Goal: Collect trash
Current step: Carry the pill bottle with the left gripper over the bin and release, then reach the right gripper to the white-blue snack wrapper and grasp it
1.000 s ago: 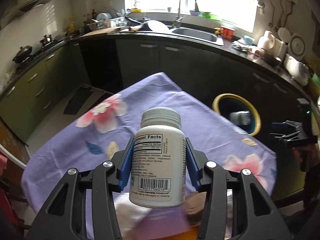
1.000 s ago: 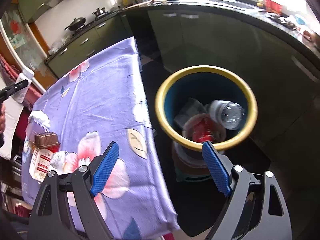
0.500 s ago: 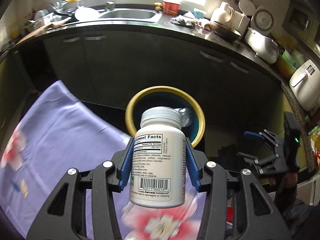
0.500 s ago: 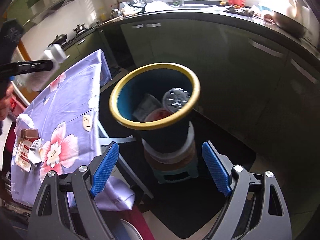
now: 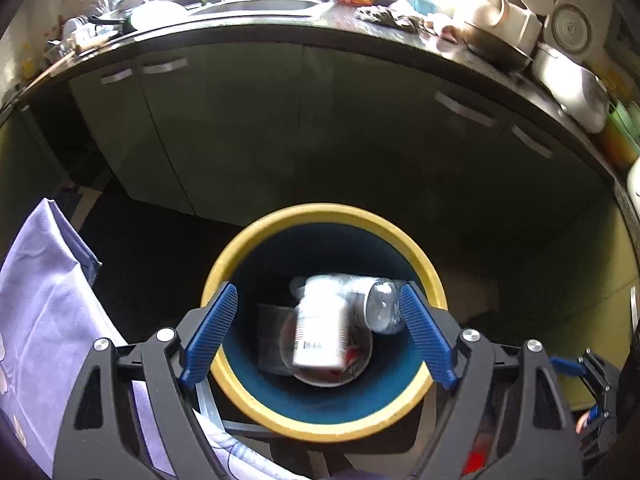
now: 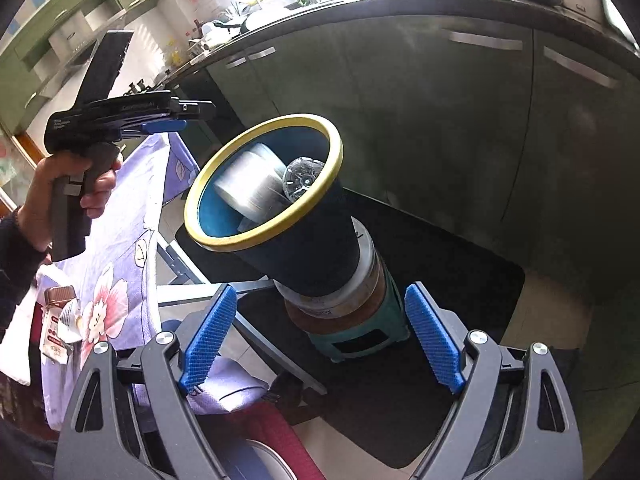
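Note:
A dark bin with a yellow rim (image 5: 434, 280) (image 6: 336, 152) stands beside the table on a stack of tubs and a small stool. My left gripper (image 5: 318, 336) hangs right above its mouth, jaws opening, pads wide apart and touching nothing. The white supplement bottle (image 5: 320, 326) (image 6: 250, 184) is blurred inside the bin, clear of the pads, above a clear plastic bottle (image 5: 382, 306) and a red-and-clear container. My right gripper (image 6: 320, 340) is open and empty, lower and nearer than the bin. In the right wrist view a hand holds the left gripper (image 6: 184, 116) over the rim.
The table with the purple floral cloth (image 5: 44, 300) (image 6: 120, 248) lies left of the bin; a small brown box and wrappers (image 6: 60, 312) lie on it. Dark green cabinets (image 5: 320, 120) and a cluttered worktop run behind. A dark mat (image 6: 460, 280) covers the floor under the stool.
The left gripper carried the white bottle from over the table to above the bin, then spread its jaws and the bottle dropped in. The right gripper swung right and lower, staying open.

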### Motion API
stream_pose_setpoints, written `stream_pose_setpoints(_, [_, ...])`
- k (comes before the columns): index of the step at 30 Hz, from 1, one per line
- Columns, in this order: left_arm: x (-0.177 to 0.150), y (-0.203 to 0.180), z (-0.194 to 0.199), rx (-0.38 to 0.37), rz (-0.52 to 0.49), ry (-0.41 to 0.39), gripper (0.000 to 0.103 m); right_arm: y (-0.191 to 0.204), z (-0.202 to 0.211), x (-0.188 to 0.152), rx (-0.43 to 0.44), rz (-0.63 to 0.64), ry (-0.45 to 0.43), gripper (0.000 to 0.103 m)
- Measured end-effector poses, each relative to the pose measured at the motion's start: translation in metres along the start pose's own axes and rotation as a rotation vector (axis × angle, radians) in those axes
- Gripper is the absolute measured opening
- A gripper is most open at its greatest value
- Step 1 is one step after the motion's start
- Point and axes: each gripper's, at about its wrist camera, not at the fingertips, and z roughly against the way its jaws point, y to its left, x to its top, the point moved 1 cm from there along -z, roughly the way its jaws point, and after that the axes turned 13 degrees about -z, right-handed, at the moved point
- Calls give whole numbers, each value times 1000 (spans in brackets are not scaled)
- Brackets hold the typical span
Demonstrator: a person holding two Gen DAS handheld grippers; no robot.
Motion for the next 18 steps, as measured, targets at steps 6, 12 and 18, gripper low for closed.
stream_pose_setpoints(6, [-15,-1,85,-16,36,-149,80,11,-1,-2,10,25,5,86])
stream_pose_setpoints(12, [-75,10,196,57,148,-297,92,35,4,-8,28,71,-4,89])
stream_pose_setpoints(18, [-164,20,269,150,231,-354,93,66,7,-17,19,140,1,89])
